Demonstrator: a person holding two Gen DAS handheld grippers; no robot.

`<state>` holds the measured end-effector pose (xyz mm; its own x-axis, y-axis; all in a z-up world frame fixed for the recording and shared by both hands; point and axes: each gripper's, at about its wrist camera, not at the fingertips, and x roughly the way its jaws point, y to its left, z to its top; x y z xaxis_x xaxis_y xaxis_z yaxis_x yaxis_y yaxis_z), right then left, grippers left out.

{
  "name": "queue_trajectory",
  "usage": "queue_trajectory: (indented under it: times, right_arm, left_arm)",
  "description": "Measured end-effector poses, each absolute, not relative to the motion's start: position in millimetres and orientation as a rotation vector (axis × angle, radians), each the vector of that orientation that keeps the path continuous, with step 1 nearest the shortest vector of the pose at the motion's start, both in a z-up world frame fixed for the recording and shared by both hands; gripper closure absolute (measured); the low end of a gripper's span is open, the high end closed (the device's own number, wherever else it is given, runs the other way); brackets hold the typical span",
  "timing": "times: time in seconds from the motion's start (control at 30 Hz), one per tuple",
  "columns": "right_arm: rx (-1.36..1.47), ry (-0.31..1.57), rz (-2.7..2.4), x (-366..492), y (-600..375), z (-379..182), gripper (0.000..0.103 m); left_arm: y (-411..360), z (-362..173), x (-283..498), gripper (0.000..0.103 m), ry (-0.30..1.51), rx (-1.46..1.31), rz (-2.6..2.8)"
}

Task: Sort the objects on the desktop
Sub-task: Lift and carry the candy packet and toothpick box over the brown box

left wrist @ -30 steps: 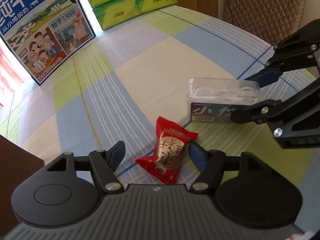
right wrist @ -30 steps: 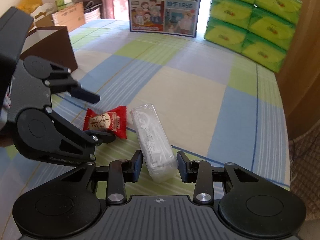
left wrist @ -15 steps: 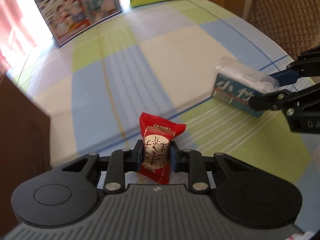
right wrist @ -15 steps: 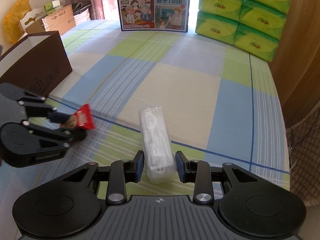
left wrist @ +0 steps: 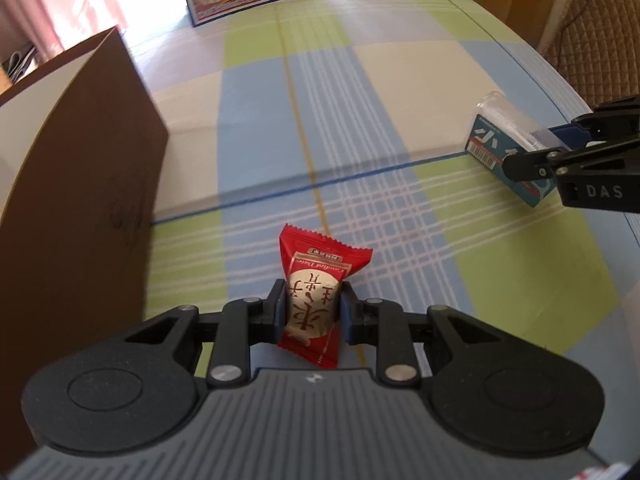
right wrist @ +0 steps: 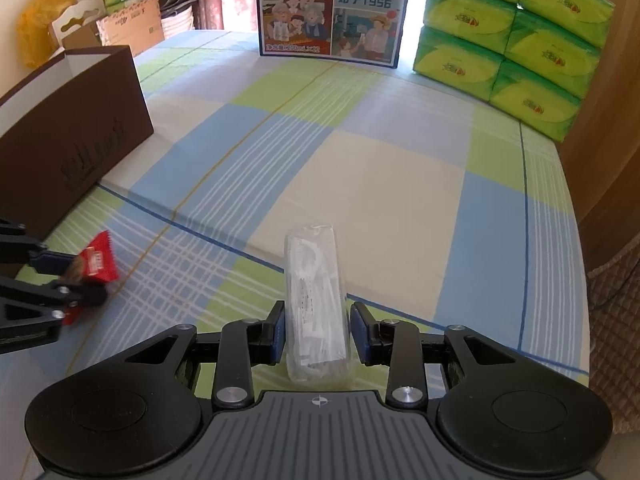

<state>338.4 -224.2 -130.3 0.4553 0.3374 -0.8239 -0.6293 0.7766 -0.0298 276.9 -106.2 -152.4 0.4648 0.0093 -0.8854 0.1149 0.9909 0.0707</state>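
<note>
A: Far left, the brown box (left wrist: 76,184) stands open-topped on the checked counter (left wrist: 400,80). Just beside its wall, the left tongs (left wrist: 313,312) are clamped on the red candy packet (left wrist: 320,292), pads pressing both sides of the wrapper.

B: The risk there?

A: The grip sits on a soft, slick wrapper. Judged from this view, a knock against the box wall could twist the packet loose, so the rim is the obstacle to clear if that box is its destination.

B: And to the right?

A: The right tongs (right wrist: 318,334) straddle the clear plastic case (right wrist: 316,300), closed onto its near end; the left pad touches it, and whether the right pad touches I cannot tell. The case appears raised off the counter in the left view, though I cannot be certain.

B: Hazard?

A: Most of the case juts forward of the pads. Likely it pivots or slides out if swung quickly, since the shell is smooth and hard.

B: Anything else about?

A: At the far edge, the illustrated milk carton (right wrist: 332,8) stands upright, and the green tissue packs (right wrist: 516,36) are stacked to its right. Both are well apart from the tongs. A quilted chair (left wrist: 592,28) stands off the counter's right side.
</note>
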Motion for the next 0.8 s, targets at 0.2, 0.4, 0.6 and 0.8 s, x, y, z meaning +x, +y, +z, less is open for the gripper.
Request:
queue_trajectory:
  times: [0.2, 0.4, 0.6, 0.8]
  right_arm:
    - [-0.352, 0.929, 0.609, 332, -227, -134, 0.075]
    - [-0.335, 0.947, 0.628, 314, -232, -130, 0.076]
    - [-0.313, 0.956, 0.650, 292, -235, -122, 0.076]
    - [-0.274, 0.955, 0.696, 265, -239, -107, 0.076]
  left_arm:
    - [-101, -151, 265, 0.081, 1.094, 0.123, -0.036]
    - [-101, -149, 255, 0.081, 1.097, 0.107, -0.044]
    - [-105, -145, 242, 0.081, 1.091, 0.105, -0.061]
    - [-105, -133, 226, 0.081, 1.066, 0.082, -0.073]
